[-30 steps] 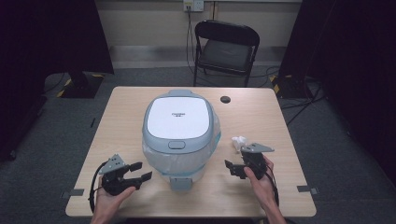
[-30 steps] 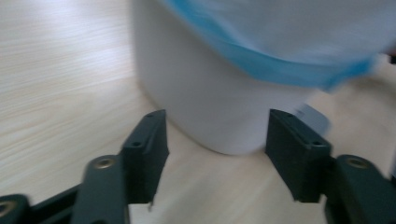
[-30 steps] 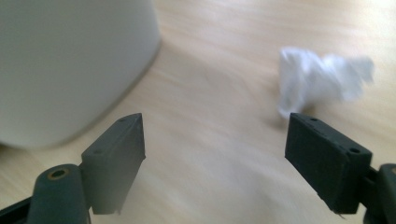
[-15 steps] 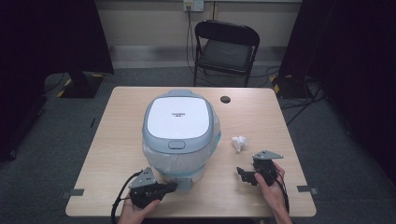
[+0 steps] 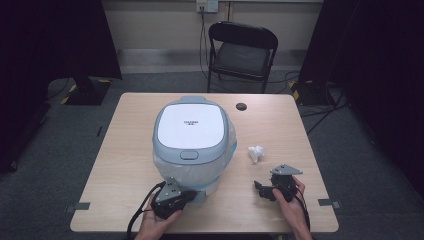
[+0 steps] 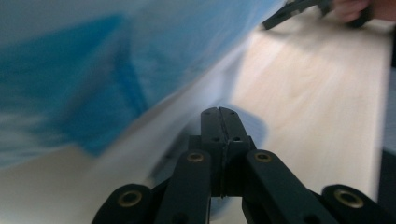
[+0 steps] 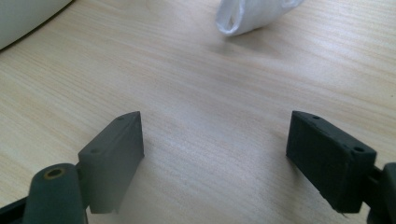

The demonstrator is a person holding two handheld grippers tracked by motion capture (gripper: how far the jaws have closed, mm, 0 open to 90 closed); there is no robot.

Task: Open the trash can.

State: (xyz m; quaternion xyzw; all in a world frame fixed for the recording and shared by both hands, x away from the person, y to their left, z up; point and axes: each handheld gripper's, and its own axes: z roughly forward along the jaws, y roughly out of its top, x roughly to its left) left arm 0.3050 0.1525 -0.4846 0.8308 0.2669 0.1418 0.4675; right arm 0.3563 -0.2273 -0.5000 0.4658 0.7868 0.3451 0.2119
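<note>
Left gripper (image 5: 192,194): jaws pressed together with nothing between them, tips at the bin's lower front.
Right gripper (image 5: 261,189): jaws wide apart over bare bench (image 5: 125,145).
Bin (image 5: 192,135): lid down, clear liner showing, just ahead of the left gripper.
Crumpled tissue (image 5: 256,153): ahead of the right gripper, apart from it.
</note>
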